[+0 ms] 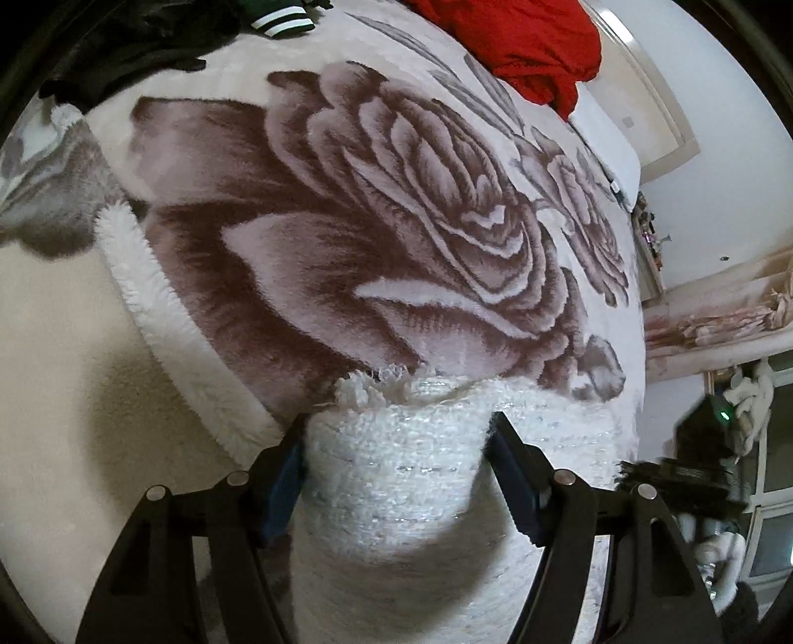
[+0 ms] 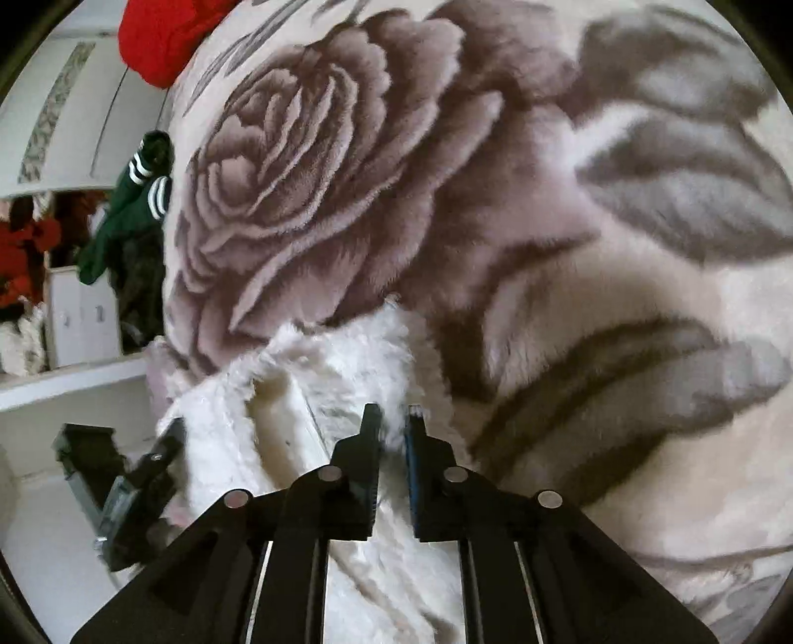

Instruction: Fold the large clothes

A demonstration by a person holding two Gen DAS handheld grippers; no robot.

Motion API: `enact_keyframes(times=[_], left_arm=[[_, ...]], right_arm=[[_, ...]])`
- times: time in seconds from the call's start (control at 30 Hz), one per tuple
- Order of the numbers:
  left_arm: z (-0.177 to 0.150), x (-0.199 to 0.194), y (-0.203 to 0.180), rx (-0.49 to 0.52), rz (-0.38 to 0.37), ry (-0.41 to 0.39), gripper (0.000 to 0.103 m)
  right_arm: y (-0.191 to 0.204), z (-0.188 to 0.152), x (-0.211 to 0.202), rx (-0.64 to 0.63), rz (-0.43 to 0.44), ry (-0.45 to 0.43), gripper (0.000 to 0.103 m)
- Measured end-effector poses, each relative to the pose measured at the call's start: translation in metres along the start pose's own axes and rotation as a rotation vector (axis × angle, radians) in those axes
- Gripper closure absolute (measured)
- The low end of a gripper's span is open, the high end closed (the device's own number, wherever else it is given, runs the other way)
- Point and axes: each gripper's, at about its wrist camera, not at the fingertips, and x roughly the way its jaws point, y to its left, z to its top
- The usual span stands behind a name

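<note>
1. Landmark: the plush bed blanket printed with a large brown-grey rose (image 1: 396,208); every position below is given relative to it.
2. Task item: a white, shaggy knitted garment with faint silvery threads (image 1: 396,475) lies on the blanket's near edge, below the printed rose, and hangs toward the cameras (its full outline is out of view, so the kind of garment cannot be told).
3. Left gripper (image 1: 399,436): its jaws stand moderately wide with a thick roll of the white knit filling the gap between them. Both pads appear to press the fabric's sides, so this reads as a grip on a bunched part.
4. Right gripper (image 2: 394,416): its jaws are drawn nearly together, a narrow slit remaining, on a tuft of the garment's fluffy edge where it meets the blanket below the rose.
5. Bystanders: a crumpled red cloth (image 1: 525,44) lies at the blanket's far end; a dark green sleeve with white stripes (image 2: 141,198) hangs off the blanket's side.
6. Step in hand, judged: both grippers are taking hold of the garment's edge ahead of a fold; no completed fold is visible.
7. Next move, judged: lift both holds together, keep the edge taut, and carry it across the blanket evenly; the right hold on loose pile alone may slip.
</note>
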Motion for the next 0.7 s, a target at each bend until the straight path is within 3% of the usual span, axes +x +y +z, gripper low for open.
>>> enact_keyframes(times=[0.1, 0.13, 0.23, 0.4, 0.43, 0.47, 0.5, 0.63, 0.7], left_arm=[[-0.003, -0.003, 0.001, -0.005, 0.017, -0.007, 0.036], [-0.003, -0.004, 0.002, -0.007, 0.019, -0.010, 0.036], [-0.005, -0.004, 0.002, -0.012, 0.025, -0.019, 0.035], [-0.004, -0.003, -0.002, 0.000, 0.044, -0.020, 0.035], [-0.004, -0.004, -0.003, 0.008, 0.052, -0.021, 0.035], [-0.004, -0.004, -0.004, 0.014, 0.055, -0.019, 0.035], [-0.004, -0.003, -0.005, 0.021, 0.060, -0.018, 0.035], [-0.004, 0.000, -0.009, 0.057, 0.064, -0.011, 0.032], [-0.004, 0.000, -0.014, 0.071, 0.070, -0.006, 0.031]], right_arm=[[-0.013, -0.029, -0.039, 0.046, 0.083, -0.030, 0.061], [-0.016, -0.041, -0.045, 0.052, 0.102, -0.031, 0.046], [-0.030, -0.090, -0.053, 0.088, 0.162, 0.033, 0.043], [-0.041, -0.145, -0.016, 0.102, 0.188, 0.164, 0.043], [-0.040, -0.148, -0.008, 0.101, 0.193, 0.171, 0.045], [-0.039, -0.149, -0.002, 0.090, 0.193, 0.165, 0.081], [-0.036, -0.149, -0.001, 0.079, 0.180, 0.131, 0.091], [-0.016, -0.160, -0.012, -0.005, 0.061, 0.054, 0.092], [-0.027, -0.161, 0.000, 0.037, 0.035, 0.082, 0.092]])
